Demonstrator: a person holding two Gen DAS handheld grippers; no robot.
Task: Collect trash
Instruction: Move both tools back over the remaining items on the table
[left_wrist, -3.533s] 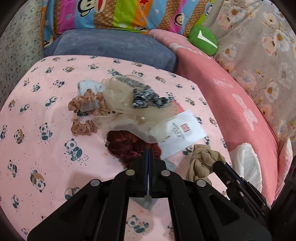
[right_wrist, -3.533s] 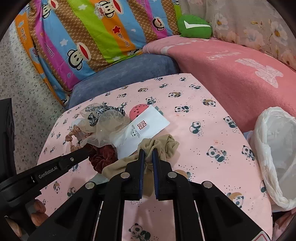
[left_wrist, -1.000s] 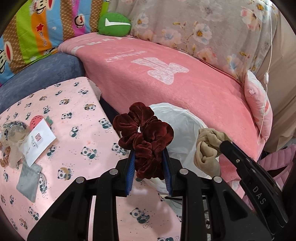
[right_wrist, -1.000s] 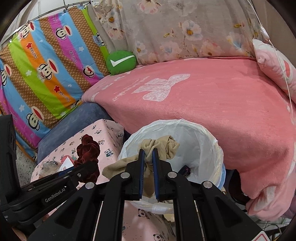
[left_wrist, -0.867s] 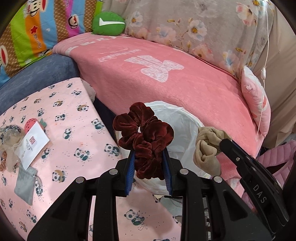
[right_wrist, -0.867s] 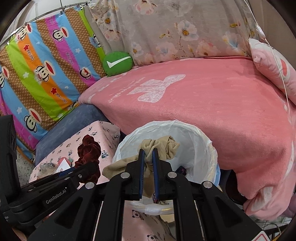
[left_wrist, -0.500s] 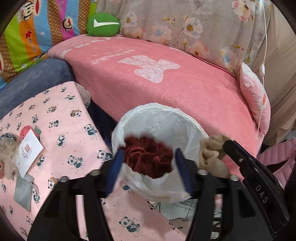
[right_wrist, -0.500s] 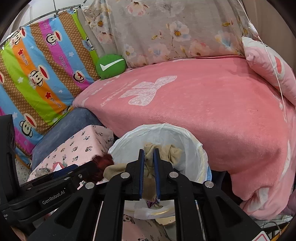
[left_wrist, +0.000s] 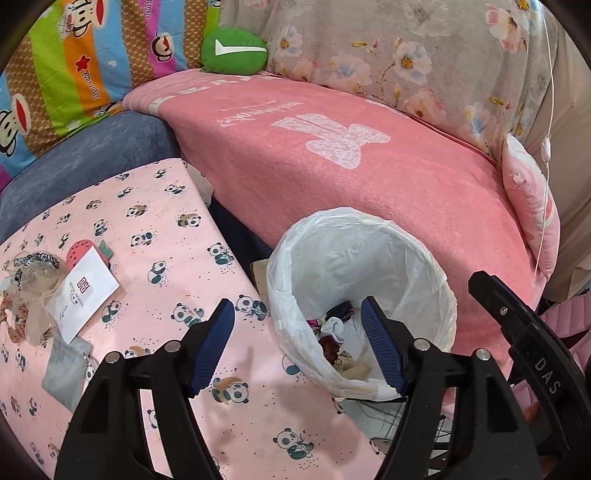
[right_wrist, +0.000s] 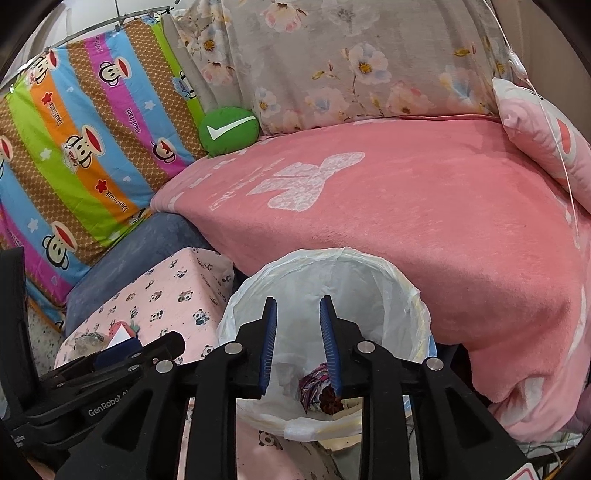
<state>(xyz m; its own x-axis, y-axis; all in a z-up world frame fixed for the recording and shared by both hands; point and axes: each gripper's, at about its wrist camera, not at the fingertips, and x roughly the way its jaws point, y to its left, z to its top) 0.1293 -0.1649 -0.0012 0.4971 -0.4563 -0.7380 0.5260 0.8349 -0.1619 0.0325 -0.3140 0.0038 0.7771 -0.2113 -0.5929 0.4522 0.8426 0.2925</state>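
Observation:
A bin lined with a white bag (left_wrist: 369, 236) stands between the panda-print table (left_wrist: 166, 229) and the pink sofa. My left gripper (left_wrist: 297, 314) hangs over its near rim, open and holding nothing. At the bottom of the bag lie the dark red scrunchie (left_wrist: 330, 345) and the beige cloth (left_wrist: 352, 365). My right gripper (right_wrist: 298, 306) is above the same bin (right_wrist: 373, 269); its jaws are opening and nothing is between them. Below it a dark red scrunchie (right_wrist: 328, 400) lies beside a colourful scrap (right_wrist: 313, 384).
On the table's left part lie a white card (left_wrist: 83, 295), a grey pouch (left_wrist: 66, 369), a sheer beige scrunchie (left_wrist: 33, 295) and a spotted scrunchie (left_wrist: 14, 325). The pink sofa blanket (left_wrist: 351, 166) and a green cushion (left_wrist: 234, 50) lie behind the bin.
The left jaws opened wide and the dark red scrunchie dropped into the bin. The right jaws parted and the beige cloth fell in too. Both grippers stayed over the bin.

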